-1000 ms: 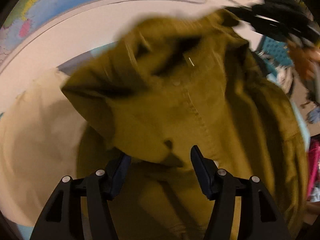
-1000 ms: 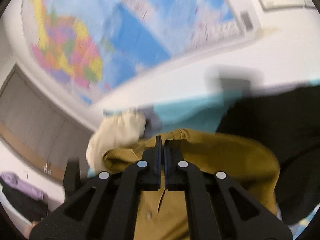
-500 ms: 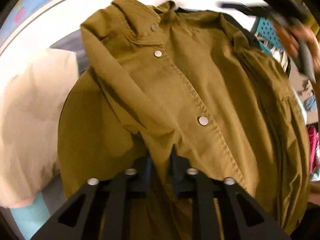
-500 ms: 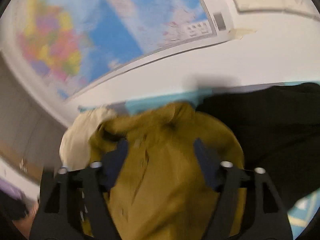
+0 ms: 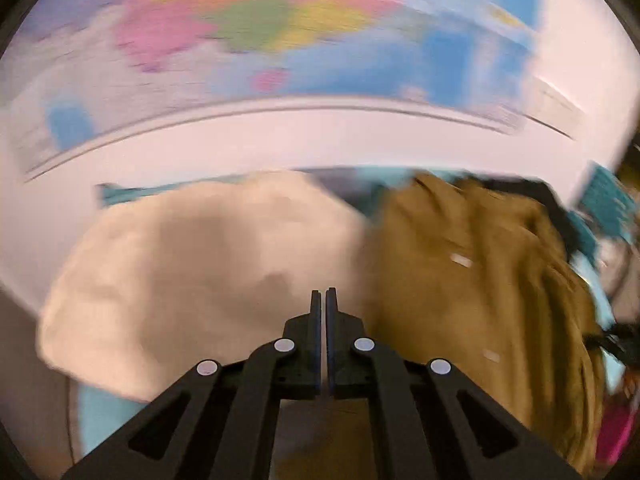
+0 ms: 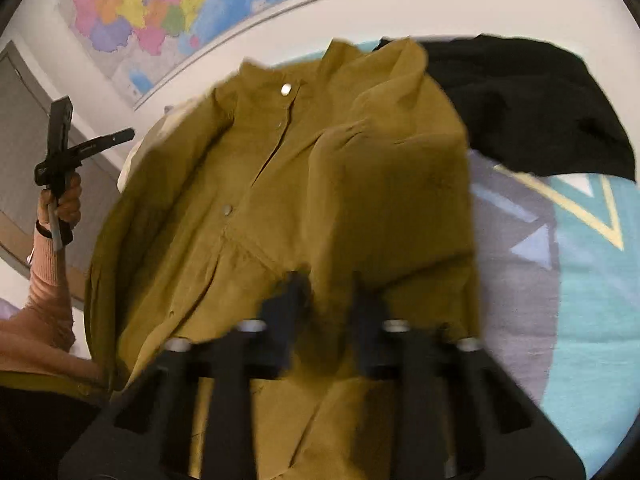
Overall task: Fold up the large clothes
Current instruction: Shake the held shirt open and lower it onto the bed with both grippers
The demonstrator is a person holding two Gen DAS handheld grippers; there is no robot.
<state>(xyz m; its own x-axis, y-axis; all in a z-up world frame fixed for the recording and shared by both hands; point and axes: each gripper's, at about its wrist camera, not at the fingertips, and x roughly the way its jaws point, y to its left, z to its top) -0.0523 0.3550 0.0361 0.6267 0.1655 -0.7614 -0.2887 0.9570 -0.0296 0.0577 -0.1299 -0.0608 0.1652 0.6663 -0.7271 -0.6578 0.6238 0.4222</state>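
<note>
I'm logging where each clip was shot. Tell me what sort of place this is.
Probably a bedroom or study at home, though that is a guess. A large coloured wall map hangs above a bed-like surface with a teal patterned cover, where a mustard shirt, black garment and cream garment lie.

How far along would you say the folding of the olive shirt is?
Early. Done: the olive shirt lies front up on the bedspread, one side apparently folded over. In hand: nothing; the left gripper is raised, jaws shut and empty, the right gripper is open over the shirt. Left: the other folds, plus the black garment and cream garment.
</note>
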